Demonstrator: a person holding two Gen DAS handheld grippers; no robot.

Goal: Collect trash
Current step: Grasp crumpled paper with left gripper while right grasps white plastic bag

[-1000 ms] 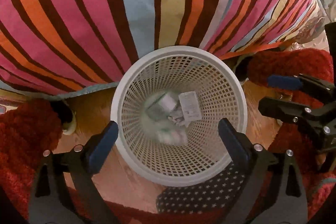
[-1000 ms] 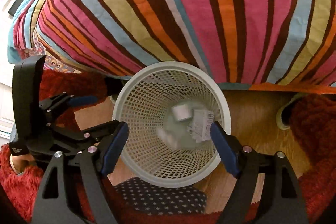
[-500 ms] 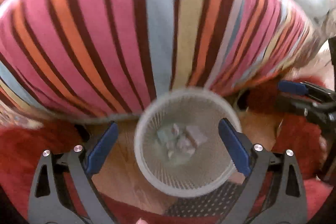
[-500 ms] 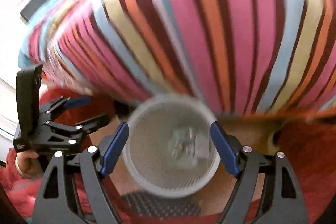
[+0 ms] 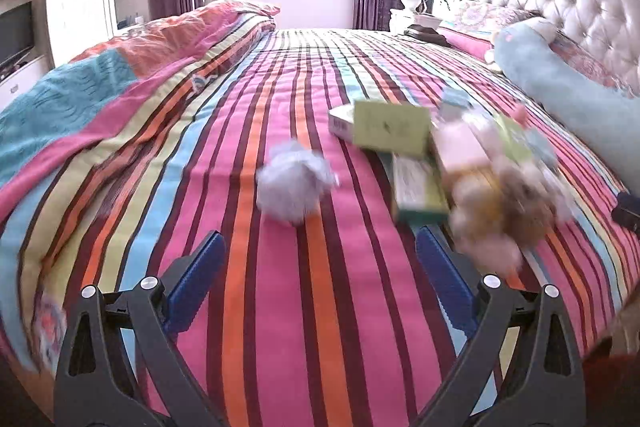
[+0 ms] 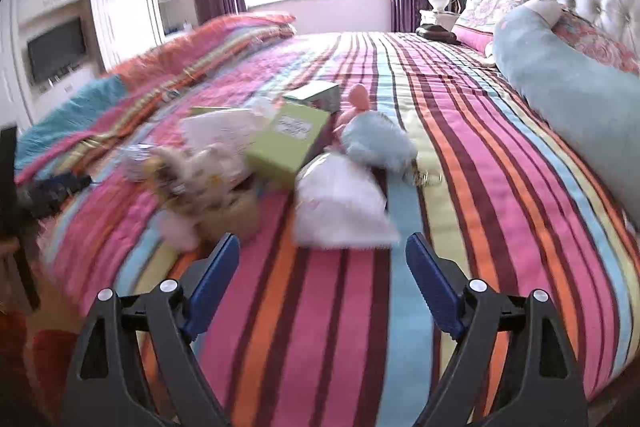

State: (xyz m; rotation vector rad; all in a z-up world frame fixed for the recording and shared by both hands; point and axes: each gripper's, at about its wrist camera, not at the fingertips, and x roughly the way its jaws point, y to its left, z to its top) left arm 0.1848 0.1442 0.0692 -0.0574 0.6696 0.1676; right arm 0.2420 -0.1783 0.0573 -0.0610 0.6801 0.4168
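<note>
While both tongs [image 5: 318,261] [image 6: 322,263] gape empty, right just widened | crumpled grey wad [image 5: 294,183] | flat green carton [image 5: 390,127] | striped quilt [image 5: 320,307]

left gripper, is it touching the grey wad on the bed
Apart. The left wrist view shows the left gripper open and empty, with a stretch of striped bedspread between its fingertips and the grey wad lying farther ahead.

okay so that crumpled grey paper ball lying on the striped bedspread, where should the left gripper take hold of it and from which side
Take the crumpled paper ball across its middle, coming down from above and the near side with the left gripper. It lies alone on the flat bedspread, clear of the boxes, and looks roughly round and soft, so the open jaws can likely close on either side.
</note>
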